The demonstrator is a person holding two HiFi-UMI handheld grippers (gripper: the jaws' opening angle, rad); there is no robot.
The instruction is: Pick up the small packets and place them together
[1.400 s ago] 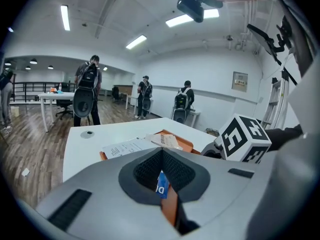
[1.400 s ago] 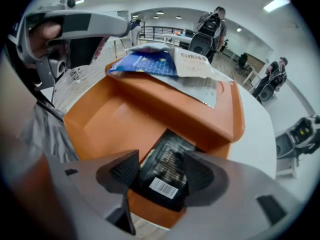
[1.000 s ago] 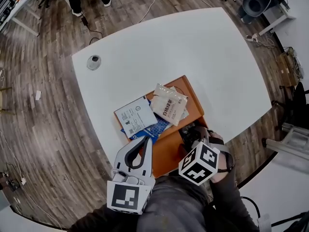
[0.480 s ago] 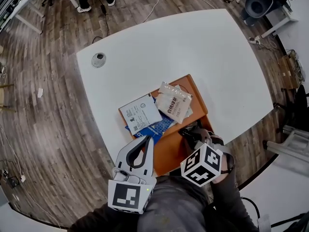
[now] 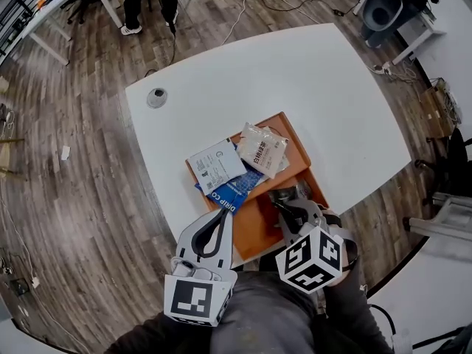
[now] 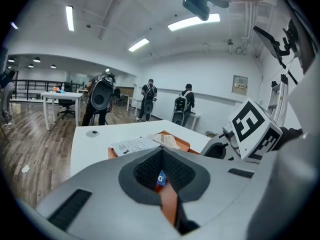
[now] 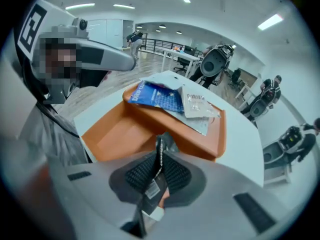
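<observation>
- Two grippers can be seen, one per hand. The right gripper point(image 7: 159, 145) has just been closing its jaws, and they're now clamped on one small dark packet point(image 7: 151, 190) with a barcode label, pinched edge-on between the pads.
- That packet is held over the bare near end of the orange tray point(image 5: 254, 226), apart from the pile at the far end.
- The left gripper point(image 6: 161, 152) is held with its jaws pressed together at the tips and nothing caught between them. Only a bit of blue packet and tray is seen through the gap behind them.
- Three packets can be counted in the pile from the head view, overlapping each other: one white labelled packet point(image 5: 216, 165), one blue packet point(image 5: 236, 192) partly tucked under it, and one pale packet point(image 5: 262, 149) at the tray's far side. Something silvery seems to be poking out under the pale one, but it can't really be made out.
- One tray, set on one white table point(image 5: 317, 80), near the edge closest to the person.
- One small round grey object point(image 5: 156, 97) is left on the table's far corner, well apart from the tray.
- The room is floored in wood planks point(image 5: 74, 198). Cables point(image 5: 243, 9) are trailed across it, and other desks and a few people are visible round the edges.
</observation>
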